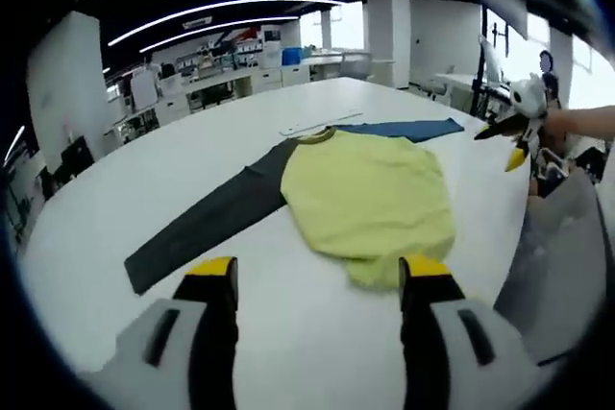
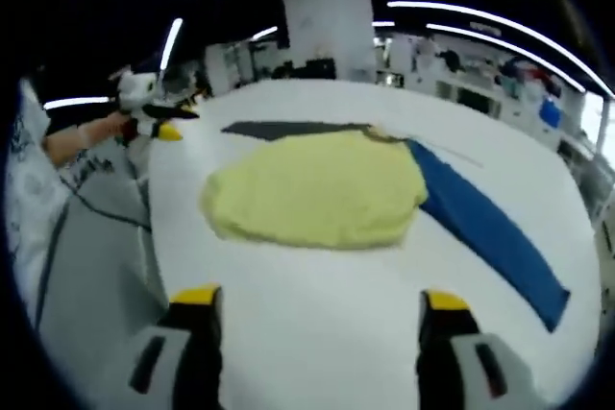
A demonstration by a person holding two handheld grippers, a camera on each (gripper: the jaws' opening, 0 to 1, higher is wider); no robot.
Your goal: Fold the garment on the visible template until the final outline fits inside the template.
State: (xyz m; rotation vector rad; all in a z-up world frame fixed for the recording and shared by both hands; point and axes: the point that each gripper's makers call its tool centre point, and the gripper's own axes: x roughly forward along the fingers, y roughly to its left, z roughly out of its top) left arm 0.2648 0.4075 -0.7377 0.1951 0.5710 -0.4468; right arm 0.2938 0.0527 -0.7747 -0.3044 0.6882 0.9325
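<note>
shirt (image 1: pixel 370 201): lies flat on the white surface (image 1: pixel 288 333), yellow body, both sleeves spread out sideways; hem end looks rumpled or partly turned over.
dark sleeve (image 1: pixel 207 223): runs from the shirt's shoulder out to the left hand-held gripper's side, straight and flat.
blue sleeve (image 2: pixel 490 232): runs from the shirt's other shoulder out to the right hand-held gripper's side, straight and flat.
template: a thin pale line (image 1: pixel 319 126) shows on the surface just beyond the collar; cannot tell whether it is the template edge. No clear outline otherwise.
left hand-held gripper (image 1: pixel 317 280): jaws wide, holding nothing, above the surface just short of the shirt's hem, aimed along the body toward the collar.
right hand-held gripper (image 2: pixel 320 309): jaws wide, holding nothing, near the shirt's side below the blue sleeve, not touching cloth.
long axis: sleeve-to-sleeve line crosses the left hand-held gripper's heading at roughly a right angle; body axis runs hem to collar, away from it.
nearer hand: left sits closer to the dark sleeve's cuff, right closer to the blue sleeve. My guess is each takes its own sleeve and folds it in over the yellow body.
progress: sleeves unfolded, so folding looks barely begun.
risk: dragging a sleeve could shift the whole shirt relative to the template.
</note>
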